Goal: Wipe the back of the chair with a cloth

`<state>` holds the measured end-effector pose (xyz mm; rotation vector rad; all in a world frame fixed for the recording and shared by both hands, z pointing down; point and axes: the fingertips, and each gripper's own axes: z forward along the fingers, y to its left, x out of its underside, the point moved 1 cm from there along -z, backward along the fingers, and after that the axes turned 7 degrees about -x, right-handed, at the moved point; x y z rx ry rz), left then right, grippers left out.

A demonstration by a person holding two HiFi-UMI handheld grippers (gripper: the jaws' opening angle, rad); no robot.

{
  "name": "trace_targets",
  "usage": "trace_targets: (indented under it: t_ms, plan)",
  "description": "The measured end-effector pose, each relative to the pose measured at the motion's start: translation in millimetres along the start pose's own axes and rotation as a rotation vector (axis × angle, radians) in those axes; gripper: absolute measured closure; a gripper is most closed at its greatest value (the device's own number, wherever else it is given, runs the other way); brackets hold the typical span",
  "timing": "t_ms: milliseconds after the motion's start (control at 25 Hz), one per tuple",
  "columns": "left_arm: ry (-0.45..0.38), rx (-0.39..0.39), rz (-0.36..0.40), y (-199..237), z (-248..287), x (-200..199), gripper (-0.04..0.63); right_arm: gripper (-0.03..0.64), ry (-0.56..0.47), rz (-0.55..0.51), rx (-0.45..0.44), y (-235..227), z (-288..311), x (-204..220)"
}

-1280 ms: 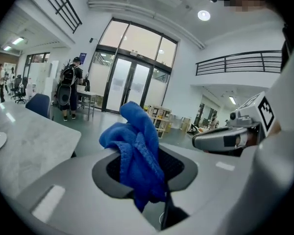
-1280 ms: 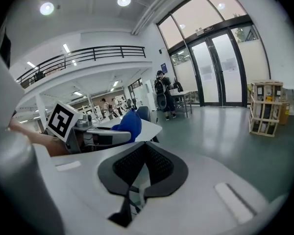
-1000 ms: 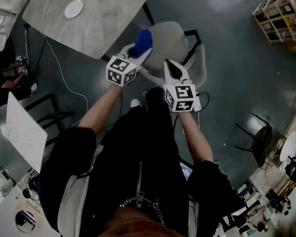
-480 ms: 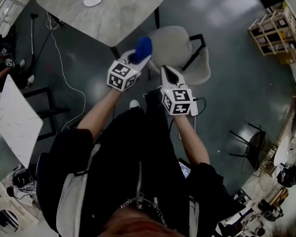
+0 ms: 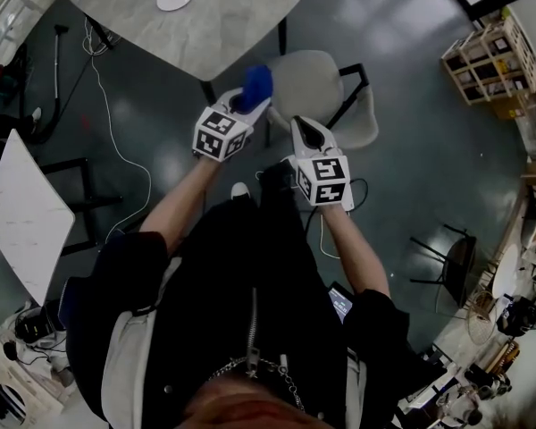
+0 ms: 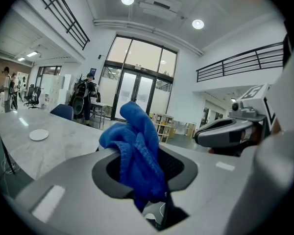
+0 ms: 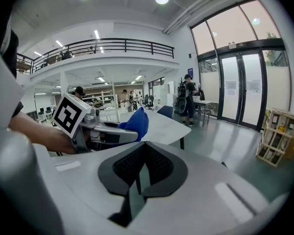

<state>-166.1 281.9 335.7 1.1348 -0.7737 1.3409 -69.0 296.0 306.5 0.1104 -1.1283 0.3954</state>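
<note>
Grey floor (image 5: 411, 123) below, chair (image 5: 308, 79) beside marble tabletop (image 5: 214, 25), my left claw (image 5: 243, 107) clamped on blue cloth (image 5: 257, 83), right claw (image 7: 139, 173) pressed together.

1. The right gripper (image 7: 141, 166) has its dark pads pressed together, with nothing between them.
2. Just beyond its tip, to the left, the left gripper (image 7: 129, 132) grips a blue cloth (image 7: 135, 122) that sticks upward.
3. Farther left is that gripper's marker cube (image 7: 71, 114), with a hand (image 7: 39, 133) behind it.
4. A pale table (image 7: 164, 125) lies ahead, past the cloth.
5. A wooden rack (image 7: 277, 141) stands far right.
</note>
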Motion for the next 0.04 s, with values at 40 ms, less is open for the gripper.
trace_targets:
  t_ms: [40]
  plan:
    - [0.002, -0.001, 0.001, -0.6, -1.3, 2.2, 0.474, 0.615, 0.002, -0.002, 0.0, 1.7, -1.3, 1.9]
